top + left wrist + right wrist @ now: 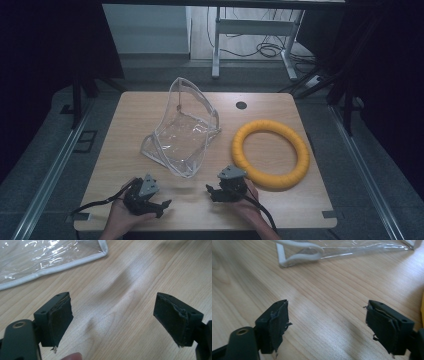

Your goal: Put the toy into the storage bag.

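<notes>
Both black two-jaw tongs, left gripper point(159, 206) and right gripper point(214, 192), rest wide open and empty near the wooden table's point(280, 107) front edge, the clear plastic white-trimmed pouch point(182, 131) at twelve o'clock, the yellow foam ring point(270, 154) at two o'clock, nearest the right.

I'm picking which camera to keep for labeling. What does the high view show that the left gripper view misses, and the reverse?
High view alone: the yellow ring, the table's dark hole, the clear bag's raised flap, the floor cables, and both hands holding the left tool and right tool.
Left gripper view alone: worn, frayed pads up close, and a fingertip.
Both: wooden tabletop, bag's white-trimmed edge, the left tool open.
</notes>
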